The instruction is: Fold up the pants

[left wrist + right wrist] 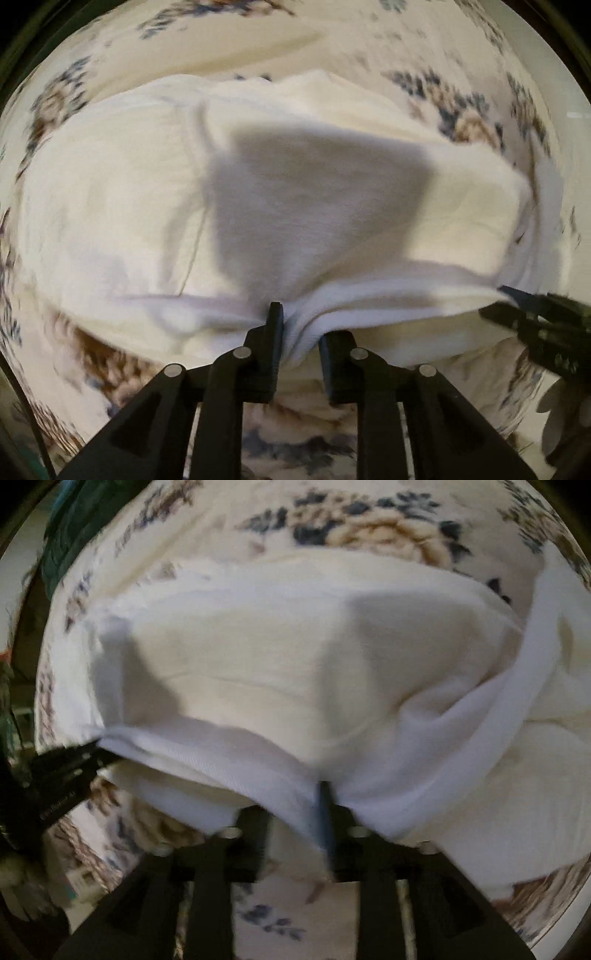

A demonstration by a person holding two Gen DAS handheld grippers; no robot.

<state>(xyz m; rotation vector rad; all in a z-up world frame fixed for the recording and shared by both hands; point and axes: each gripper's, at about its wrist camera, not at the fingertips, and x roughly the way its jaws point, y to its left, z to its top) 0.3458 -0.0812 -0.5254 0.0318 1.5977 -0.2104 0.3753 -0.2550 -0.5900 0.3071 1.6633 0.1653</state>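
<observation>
Black left claw [297, 332] pinches a hem of soft white pants [295, 192], draped ahead over a floral bedspread [461, 122]. Right claw [295, 812], apparently parted through blur, meets the same light, limp hem; edges suit gripping.

Floral bedcover [229, 44]: cream ground, printed with blue-grey leaf sprays and tan-brown blooms; fills upper band and lower edge of left wrist view, much blurred. Shallow crease running across cream area at upper centre. Same cover in right wrist view, with one large tan rose [391, 535] ringed by dark blue leaves at upper centre, smaller blue sprig [269, 919] at lower centre.

Dark teal cloth [70, 528]: bunched at upper left of right wrist view, beyond cover's edge; kind not discernible.

Pale, fringed object [26, 886]: lower left of right wrist view, blurred, unidentifiable.
</observation>
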